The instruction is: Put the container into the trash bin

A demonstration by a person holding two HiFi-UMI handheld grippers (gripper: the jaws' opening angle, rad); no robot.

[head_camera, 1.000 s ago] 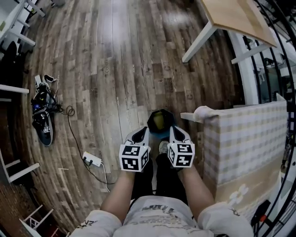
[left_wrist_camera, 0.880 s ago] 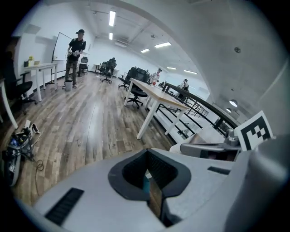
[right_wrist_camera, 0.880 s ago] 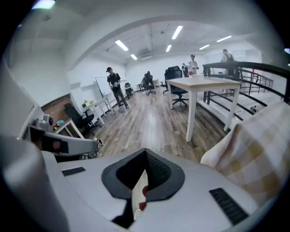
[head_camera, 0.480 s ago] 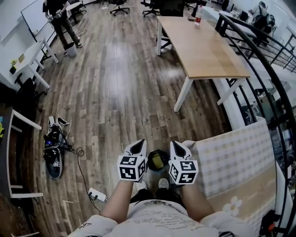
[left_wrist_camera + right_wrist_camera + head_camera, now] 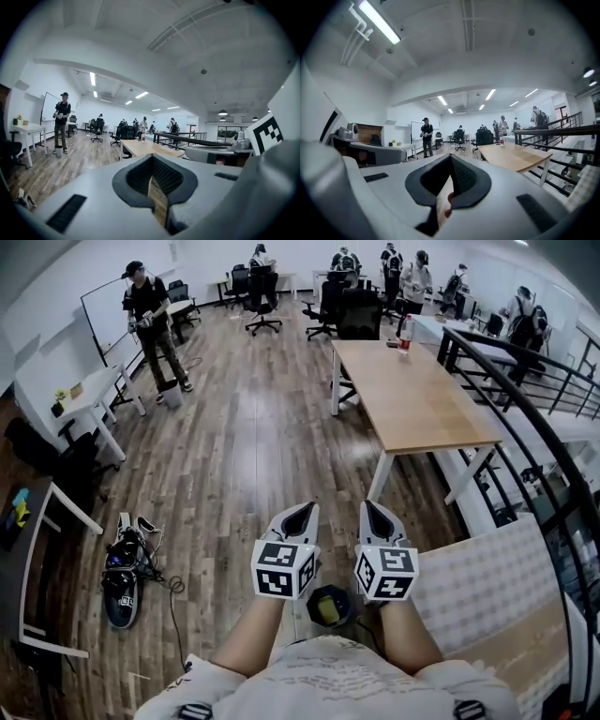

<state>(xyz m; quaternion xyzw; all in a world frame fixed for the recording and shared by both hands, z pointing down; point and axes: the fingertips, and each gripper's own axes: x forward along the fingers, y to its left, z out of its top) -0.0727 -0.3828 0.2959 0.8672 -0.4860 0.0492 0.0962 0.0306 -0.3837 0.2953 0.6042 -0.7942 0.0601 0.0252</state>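
Black trash bin (image 5: 317,594) on the wooden floor (image 5: 234,456) at the person's feet, near the checked cover's (image 5: 478,587) edge, holds the yellowish container (image 5: 327,610), open floor ahead, while left gripper (image 5: 302,514) and right gripper (image 5: 372,512) hover well apart from it, fingers together, empty.

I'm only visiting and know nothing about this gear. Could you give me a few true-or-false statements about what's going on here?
1. The left gripper and the right gripper both have their fingers shut on nothing. True.
2. The trash bin stands on the wooden table. False: it is on the floor.
3. A bottle stands on that table. True.
4. Nobody else is in the room. False: a person stands near the whiteboard.
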